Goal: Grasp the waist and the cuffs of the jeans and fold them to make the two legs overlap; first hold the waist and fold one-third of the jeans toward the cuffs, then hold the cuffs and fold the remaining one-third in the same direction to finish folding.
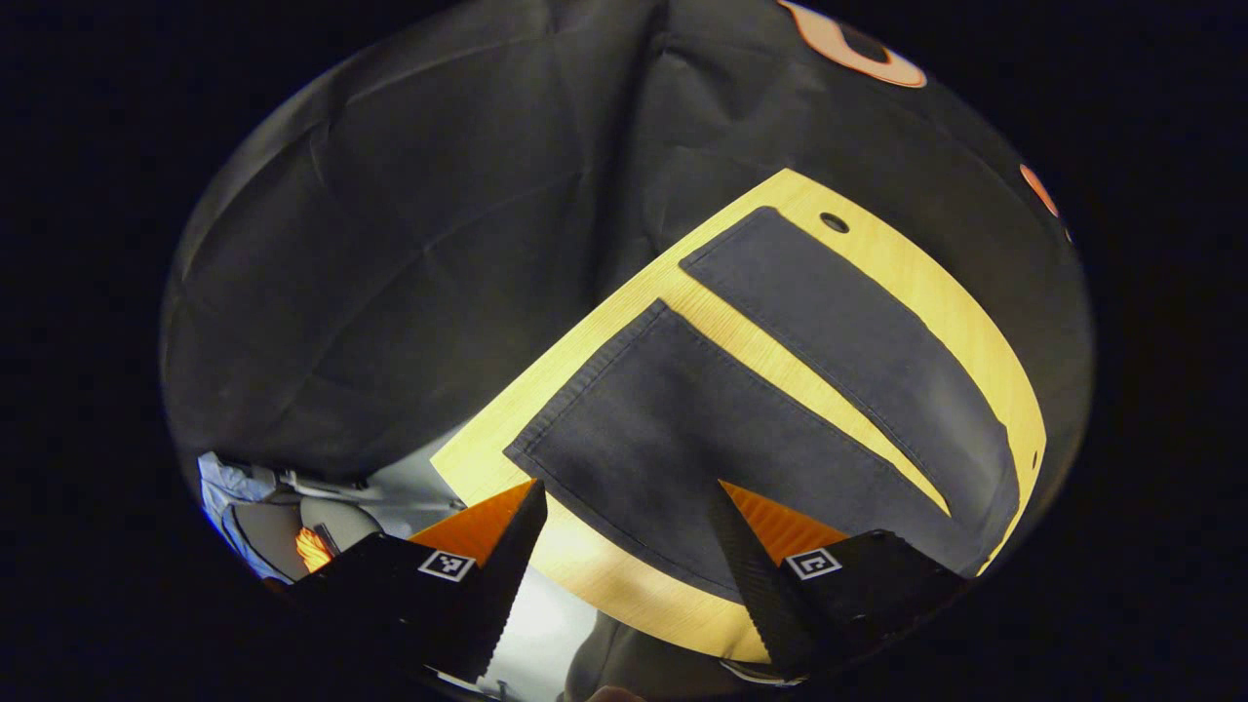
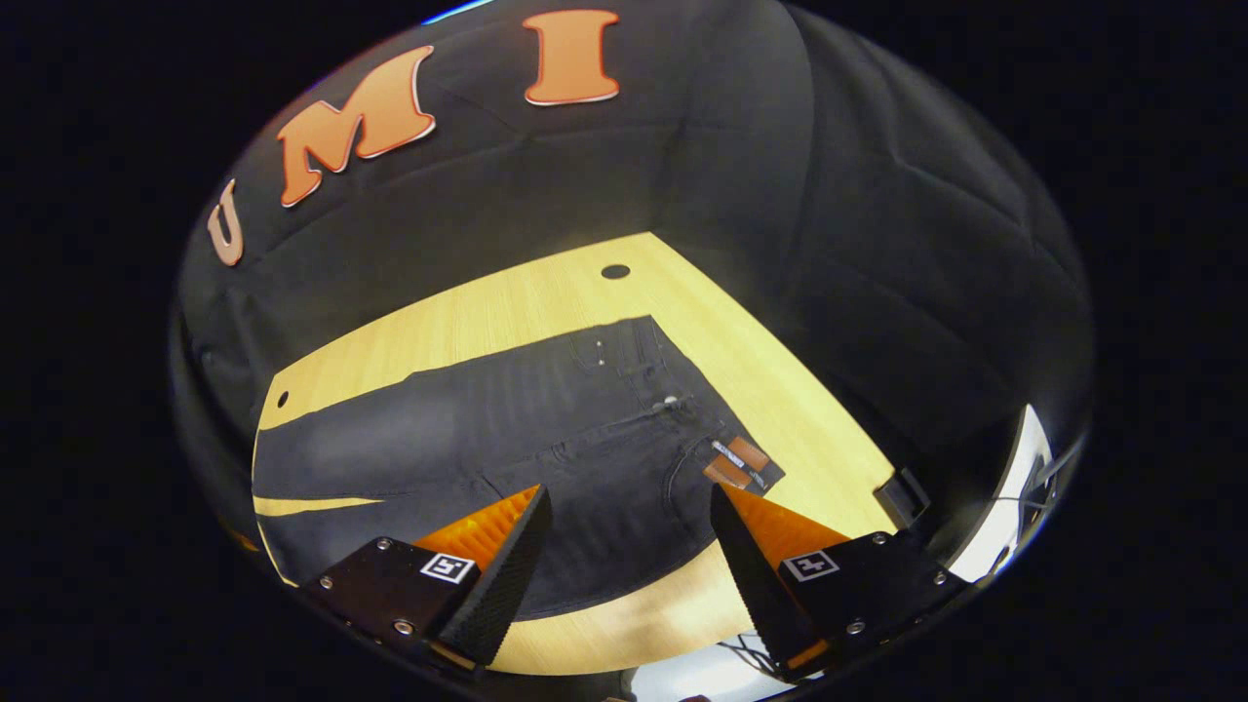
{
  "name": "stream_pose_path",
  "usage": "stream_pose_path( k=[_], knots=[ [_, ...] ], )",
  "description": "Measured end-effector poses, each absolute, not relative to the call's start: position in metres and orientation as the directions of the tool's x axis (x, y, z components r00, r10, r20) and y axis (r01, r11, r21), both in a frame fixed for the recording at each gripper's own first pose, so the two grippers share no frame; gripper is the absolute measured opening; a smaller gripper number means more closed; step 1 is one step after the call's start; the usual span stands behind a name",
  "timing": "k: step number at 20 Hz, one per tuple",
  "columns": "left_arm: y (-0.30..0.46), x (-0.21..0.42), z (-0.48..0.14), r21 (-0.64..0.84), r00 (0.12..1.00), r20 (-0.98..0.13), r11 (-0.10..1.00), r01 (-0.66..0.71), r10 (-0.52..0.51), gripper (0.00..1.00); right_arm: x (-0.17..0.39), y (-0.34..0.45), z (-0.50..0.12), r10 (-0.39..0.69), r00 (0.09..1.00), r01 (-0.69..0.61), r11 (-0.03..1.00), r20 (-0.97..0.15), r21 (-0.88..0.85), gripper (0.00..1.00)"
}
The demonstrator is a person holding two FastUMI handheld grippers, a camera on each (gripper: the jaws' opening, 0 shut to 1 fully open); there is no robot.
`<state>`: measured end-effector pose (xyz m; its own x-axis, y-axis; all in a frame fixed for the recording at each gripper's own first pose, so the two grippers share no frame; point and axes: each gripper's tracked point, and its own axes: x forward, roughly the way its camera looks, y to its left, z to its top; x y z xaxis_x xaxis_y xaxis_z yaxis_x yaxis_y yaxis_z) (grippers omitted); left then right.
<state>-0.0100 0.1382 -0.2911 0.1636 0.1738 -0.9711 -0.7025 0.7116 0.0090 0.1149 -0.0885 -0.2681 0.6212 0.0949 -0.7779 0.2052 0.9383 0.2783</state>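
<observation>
jeans [image 2: 546, 439] lie flat across the desk [image 2: 487, 302], legs apart; left claw [image 1: 629, 546] and right claw [image 2: 629, 546] hover wide open, holding nothing.

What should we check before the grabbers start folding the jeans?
1. Jeans lie flat on the wooden table: ok, spread out, both legs apart.
2. Left gripper open: ok, fingers wide apart above the near cuff.
3. Right gripper open: ok, fingers wide apart above the waist.
4. Grippers holding the jeans yet: not ok, neither pinches any cloth.
5. Far cuff flat and free: ok, nothing lies on it.
6. Legs overlapping: not ok, a strip of table shows between them.
</observation>
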Motion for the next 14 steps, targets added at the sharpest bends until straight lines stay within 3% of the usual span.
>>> stream_pose_path(
  k=[8, 9, 10, 14],
  knots=[
    [0.153, -0.018, -0.322, -0.018, 0.013, -1.000, 0.615, -0.789, -0.012, 1.00, 0.115, -0.093, -0.311, 0.142, 0.490, 0.311, 0.893, -0.860, 0.325, 0.99],
    [0.153, -0.016, -0.327, -0.034, 0.008, -0.999, 0.599, -0.800, -0.045, 1.00, 0.113, -0.095, -0.317, 0.142, 0.469, 0.321, 0.892, -0.871, 0.318, 0.94],
    [0.154, -0.022, -0.336, -0.037, -0.009, -0.997, 0.583, -0.811, -0.075, 1.00, 0.110, -0.096, -0.323, 0.144, 0.441, 0.331, 0.892, -0.886, 0.310, 0.99],
    [0.157, -0.030, -0.352, 0.008, -0.080, -0.991, 0.554, -0.833, -0.106, 1.00, 0.105, -0.101, -0.347, 0.151, 0.365, 0.384, 0.874, -0.918, 0.297, 0.98]
  ],
)
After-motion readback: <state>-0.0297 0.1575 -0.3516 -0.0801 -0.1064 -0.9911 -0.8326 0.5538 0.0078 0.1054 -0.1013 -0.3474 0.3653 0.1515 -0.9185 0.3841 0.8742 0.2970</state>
